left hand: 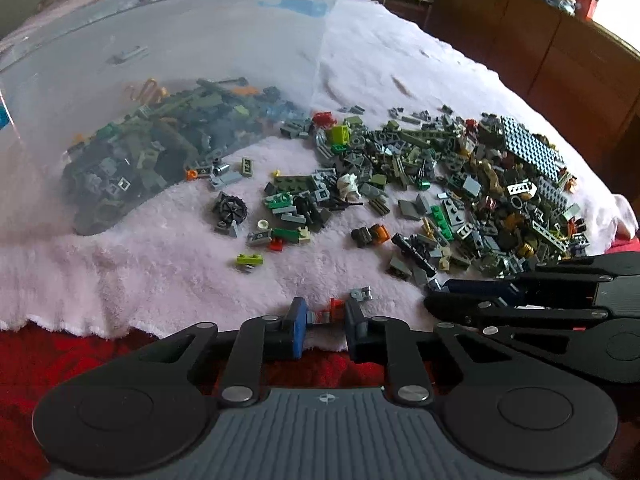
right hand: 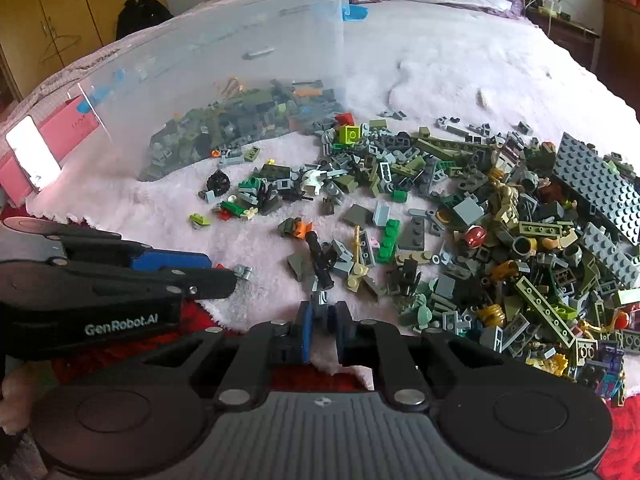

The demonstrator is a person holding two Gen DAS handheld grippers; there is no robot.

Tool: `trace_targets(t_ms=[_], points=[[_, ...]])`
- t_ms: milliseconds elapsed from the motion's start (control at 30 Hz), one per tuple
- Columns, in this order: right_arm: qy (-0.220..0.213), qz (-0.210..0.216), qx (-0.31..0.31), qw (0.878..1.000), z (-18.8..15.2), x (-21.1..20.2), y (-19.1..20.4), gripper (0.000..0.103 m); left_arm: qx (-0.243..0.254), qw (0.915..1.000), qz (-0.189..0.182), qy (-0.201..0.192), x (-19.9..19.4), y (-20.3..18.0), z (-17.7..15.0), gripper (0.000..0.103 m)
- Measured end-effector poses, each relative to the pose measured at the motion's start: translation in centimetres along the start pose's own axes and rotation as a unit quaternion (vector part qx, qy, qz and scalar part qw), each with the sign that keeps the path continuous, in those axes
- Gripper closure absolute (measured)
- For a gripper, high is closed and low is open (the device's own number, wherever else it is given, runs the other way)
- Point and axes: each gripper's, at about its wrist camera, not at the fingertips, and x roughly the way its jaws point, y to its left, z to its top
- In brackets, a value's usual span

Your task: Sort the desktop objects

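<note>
A big pile of small toy bricks [left hand: 460,184] [right hand: 480,232] lies on a pink fluffy towel [left hand: 160,264]. A clear plastic bin [left hand: 168,80] [right hand: 240,80] lies on its side at the left with several bricks inside. My left gripper [left hand: 326,312] sits at the towel's near edge, jaws partly apart around a small red and grey piece [left hand: 326,312]; whether it grips it is unclear. My right gripper [right hand: 320,320] is shut on a small grey-blue piece [right hand: 320,300] near the towel's front edge. Each gripper shows in the other's view [left hand: 440,300] [right hand: 224,276].
A large dark grey studded plate [right hand: 596,184] [left hand: 532,148] lies at the pile's right. A black wheel [left hand: 229,207] and loose bricks lie between bin and pile. A red blanket [left hand: 60,360] lies under the towel. A pink box [right hand: 48,148] stands beside the bin. Wooden cabinets stand behind.
</note>
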Motion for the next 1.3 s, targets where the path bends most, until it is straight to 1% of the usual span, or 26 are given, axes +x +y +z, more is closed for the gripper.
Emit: trace_targets(t_ms=[167, 300, 433, 633, 800, 1033, 1300], points=[[-0.012, 0.003, -0.002, 1.000, 0.4, -0.7, 0.1, 0.091, -0.012, 0.9997, -0.007, -0.019, -1.3, 0.1, 0.2, 0.081], [-0.029, 0.005, -0.006, 1.000, 1.2, -1.8, 0.1, 0.091, -0.009, 0.9993, -0.006, -0.036, -2.7, 0.0, 0.9, 0.081], [-0.041, 0.007, -0.008, 0.999, 2.2, -2.4, 0.1, 0.091, -0.006, 0.9988, -0.001, -0.049, -3.5, -0.1, 1.7, 0.081], [-0.050, 0.013, -0.017, 0.999, 3.8, -2.7, 0.4, 0.091, -0.017, 0.9983, 0.009, -0.056, -4.2, 0.2, 2.5, 0.081], [-0.063, 0.018, -0.031, 0.997, 5.3, -3.1, 1.2, 0.091, -0.030, 0.9972, 0.025, -0.064, -5.0, 0.9, 3.2, 0.081], [-0.089, 0.032, -0.039, 0.995, 8.1, -4.4, 1.9, 0.091, -0.038, 0.9931, 0.046, -0.101, -7.5, 2.1, 5.6, 0.081], [-0.125, 0.043, -0.069, 0.989, 12.4, -5.6, 3.4, 0.091, -0.038, 0.9866, 0.066, -0.144, -9.2, 3.9, 9.3, 0.081]])
